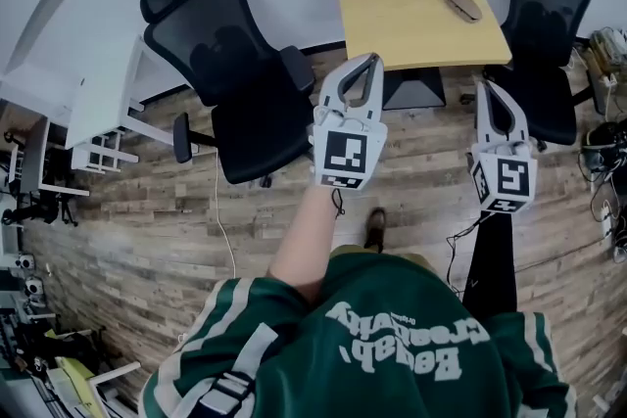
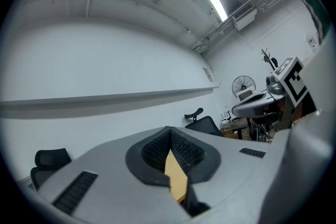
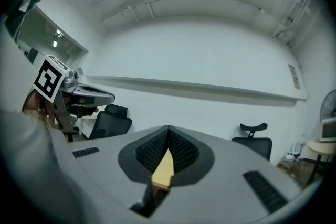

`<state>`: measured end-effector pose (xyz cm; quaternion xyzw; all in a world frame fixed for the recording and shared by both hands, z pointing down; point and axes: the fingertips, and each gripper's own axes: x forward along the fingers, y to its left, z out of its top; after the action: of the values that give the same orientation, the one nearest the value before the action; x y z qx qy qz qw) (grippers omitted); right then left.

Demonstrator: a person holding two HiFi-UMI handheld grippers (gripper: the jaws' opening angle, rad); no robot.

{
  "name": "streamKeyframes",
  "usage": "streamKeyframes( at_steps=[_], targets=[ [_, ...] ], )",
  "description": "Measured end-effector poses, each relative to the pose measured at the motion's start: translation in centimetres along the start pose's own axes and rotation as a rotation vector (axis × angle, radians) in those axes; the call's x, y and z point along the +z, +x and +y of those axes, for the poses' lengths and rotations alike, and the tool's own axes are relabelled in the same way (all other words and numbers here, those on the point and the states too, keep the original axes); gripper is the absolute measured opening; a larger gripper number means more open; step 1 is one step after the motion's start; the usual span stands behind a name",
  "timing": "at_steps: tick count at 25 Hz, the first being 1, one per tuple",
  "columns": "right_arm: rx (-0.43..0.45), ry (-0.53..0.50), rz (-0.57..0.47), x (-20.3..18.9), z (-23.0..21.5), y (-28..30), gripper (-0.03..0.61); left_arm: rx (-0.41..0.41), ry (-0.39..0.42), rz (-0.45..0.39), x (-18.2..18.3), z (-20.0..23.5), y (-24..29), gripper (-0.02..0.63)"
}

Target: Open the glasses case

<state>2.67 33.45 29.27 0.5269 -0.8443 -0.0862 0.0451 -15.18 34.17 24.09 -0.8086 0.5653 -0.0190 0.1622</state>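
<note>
So, left claw [image 1: 369, 62] and right claw [image 1: 487, 86] are pinched together on nothing, well apart from the case [image 1: 463, 5] on the table [image 1: 407, 20] — probably a light, stiff shell; pin the base, pry at the seam.

brown glasses case [image 1: 463, 5], yellow table [image 1: 402, 20]

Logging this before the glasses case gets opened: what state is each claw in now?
Left claw: closed, holding nothing.
Right claw: closed, holding nothing.

Bright, even light from ceiling tube [image 2: 214, 1], fisheye edges, dark corners
</note>
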Motion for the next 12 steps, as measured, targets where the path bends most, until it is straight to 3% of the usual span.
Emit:
streamKeyframes(
  at_steps=[5,12],
  targets=[
    [-0.013,-0.046,0.005,0.3,0.5,2.6,0.009,-0.049,0.038,0.004,-1.0,1.4,2.0,0.015],
    [-0.066,-0.022,0.014,-0.5,0.4,4.2,0.009,-0.113,0.034,0.004,-2.5,2.4,2.8,0.015]
  ],
)
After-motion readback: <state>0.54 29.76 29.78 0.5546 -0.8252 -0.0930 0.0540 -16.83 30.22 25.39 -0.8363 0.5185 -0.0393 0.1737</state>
